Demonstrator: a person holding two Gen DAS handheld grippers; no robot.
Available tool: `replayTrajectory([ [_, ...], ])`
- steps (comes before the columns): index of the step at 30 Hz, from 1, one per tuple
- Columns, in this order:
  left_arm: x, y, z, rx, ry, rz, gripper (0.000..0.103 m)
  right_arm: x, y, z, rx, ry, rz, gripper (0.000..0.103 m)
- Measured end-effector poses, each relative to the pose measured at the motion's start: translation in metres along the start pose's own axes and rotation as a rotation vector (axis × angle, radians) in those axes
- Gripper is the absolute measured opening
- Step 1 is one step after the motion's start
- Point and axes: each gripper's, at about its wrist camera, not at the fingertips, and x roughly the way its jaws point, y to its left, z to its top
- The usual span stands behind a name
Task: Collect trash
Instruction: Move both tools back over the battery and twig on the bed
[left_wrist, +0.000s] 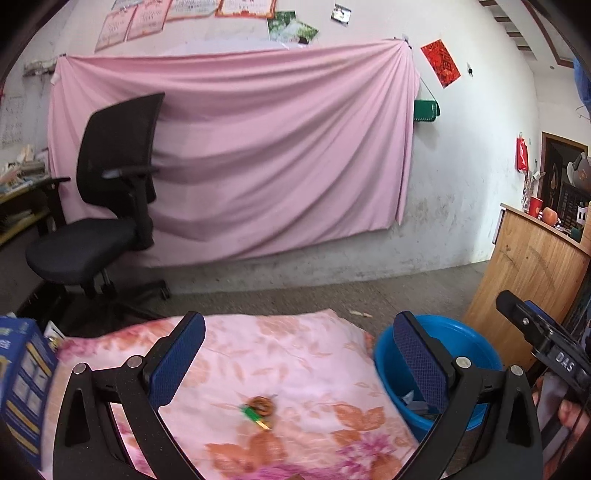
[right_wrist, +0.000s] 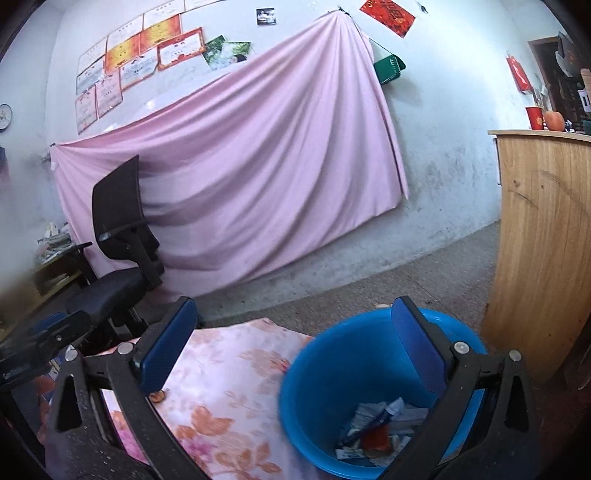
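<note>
Whitewashed, scuffed wall carries a draped pink cloth sheet with certificates pinned above. Black mesh office chair at left; curved wooden counter at right. Grey concrete floor.

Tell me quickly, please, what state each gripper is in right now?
Left gripper: open, holding nothing, above the floral cloth.
Right gripper: open, holding nothing, over the blue bin.
</note>
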Motion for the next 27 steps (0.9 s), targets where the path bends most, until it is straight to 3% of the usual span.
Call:
replayTrajectory([
  [7, -0.028, 0.027, 0.0, 0.031, -0.098, 0.064, 0.1, -0.002, 0.034, 0.002, -0.007, -0.1, 0.061, 0.103],
  [14, -0.042, 0.063, -0.012, 0.005, -0.14, 0.107, 0.1, -0.005, 0.068, -0.003, -0.065, -0.177, 0.139, 0.103],
  [27, -0.057, 0.116, -0.044, -0.067, -0.179, 0.201, 0.1, -0.001, 0.124, -0.029, -0.277, -0.203, 0.237, 0.103],
])
